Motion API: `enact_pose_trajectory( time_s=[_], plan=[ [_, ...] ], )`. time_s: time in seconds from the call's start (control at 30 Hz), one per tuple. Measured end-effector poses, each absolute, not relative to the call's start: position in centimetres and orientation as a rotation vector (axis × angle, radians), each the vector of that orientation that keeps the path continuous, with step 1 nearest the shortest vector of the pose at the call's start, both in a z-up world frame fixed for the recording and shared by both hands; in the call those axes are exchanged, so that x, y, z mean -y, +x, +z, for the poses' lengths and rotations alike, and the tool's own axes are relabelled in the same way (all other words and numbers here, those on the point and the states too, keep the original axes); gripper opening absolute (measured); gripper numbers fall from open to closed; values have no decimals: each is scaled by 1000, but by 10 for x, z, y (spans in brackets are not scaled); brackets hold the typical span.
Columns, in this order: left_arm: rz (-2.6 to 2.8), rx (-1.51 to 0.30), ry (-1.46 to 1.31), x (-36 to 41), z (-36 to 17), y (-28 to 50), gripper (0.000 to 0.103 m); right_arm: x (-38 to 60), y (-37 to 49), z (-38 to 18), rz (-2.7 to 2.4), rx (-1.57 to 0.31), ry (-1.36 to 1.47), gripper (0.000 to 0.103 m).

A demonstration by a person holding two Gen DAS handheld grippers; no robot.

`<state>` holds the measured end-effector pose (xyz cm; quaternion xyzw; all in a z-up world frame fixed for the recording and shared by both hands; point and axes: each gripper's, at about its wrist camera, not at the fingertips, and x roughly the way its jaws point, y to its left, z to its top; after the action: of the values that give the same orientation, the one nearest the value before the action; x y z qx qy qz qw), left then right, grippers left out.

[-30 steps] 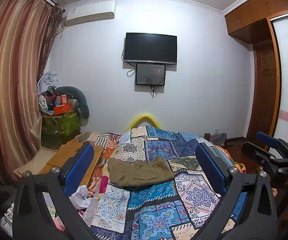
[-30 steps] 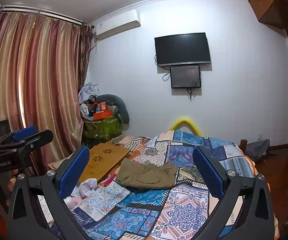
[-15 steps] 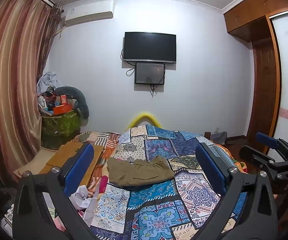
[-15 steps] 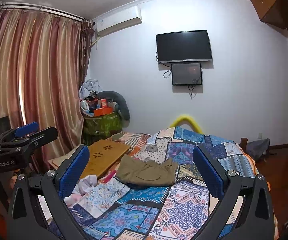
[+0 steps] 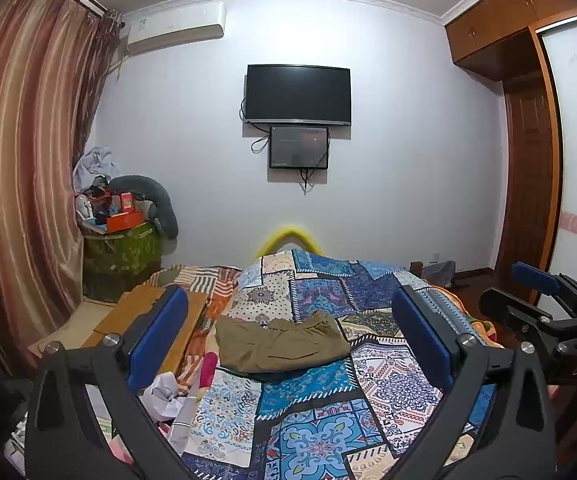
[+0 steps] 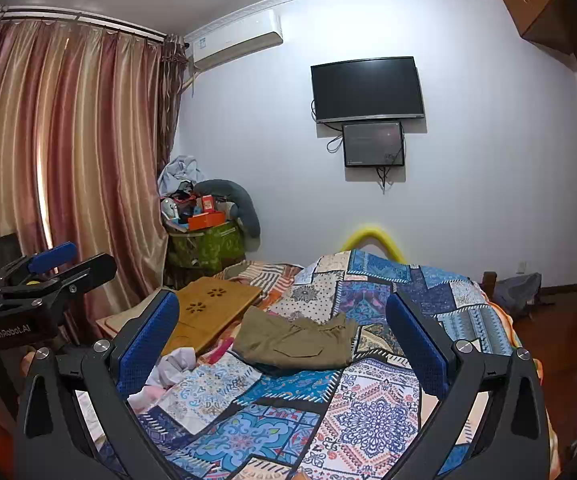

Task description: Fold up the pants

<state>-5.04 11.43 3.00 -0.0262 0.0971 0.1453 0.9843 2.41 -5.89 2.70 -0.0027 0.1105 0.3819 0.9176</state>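
Olive-brown pants (image 5: 280,342) lie folded in a compact bundle on the patchwork bedspread (image 5: 320,412), in the middle of the bed. They also show in the right wrist view (image 6: 296,340). My left gripper (image 5: 288,344) is open and empty, raised well back from the pants. My right gripper (image 6: 282,344) is open and empty too, held back at a similar distance. Each gripper appears at the edge of the other's view: the right one (image 5: 544,312) and the left one (image 6: 40,280).
A wooden lap tray (image 6: 212,308) lies left of the pants, with crumpled white cloth (image 6: 172,368) in front of it. A cluttered green box (image 5: 122,252) stands by the curtain (image 5: 20,184). A TV (image 5: 298,94) hangs on the far wall. A wardrobe (image 5: 528,184) stands at the right.
Both grippers have drifted only slightly; the view shifts a little. The pants have not moved and both grippers stay open.
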Motion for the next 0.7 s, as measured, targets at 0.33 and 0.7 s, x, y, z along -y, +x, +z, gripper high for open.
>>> enact_pose_trajectory(
  time_s=[0.33, 0.7],
  plan=[
    [277, -197, -42, -115, 29, -50, 103, 60, 24, 28, 785, -224, 3, 103],
    [248, -198, -52, -117, 29, -51, 103, 61, 23, 27, 783, -223, 9, 103]
  ],
)
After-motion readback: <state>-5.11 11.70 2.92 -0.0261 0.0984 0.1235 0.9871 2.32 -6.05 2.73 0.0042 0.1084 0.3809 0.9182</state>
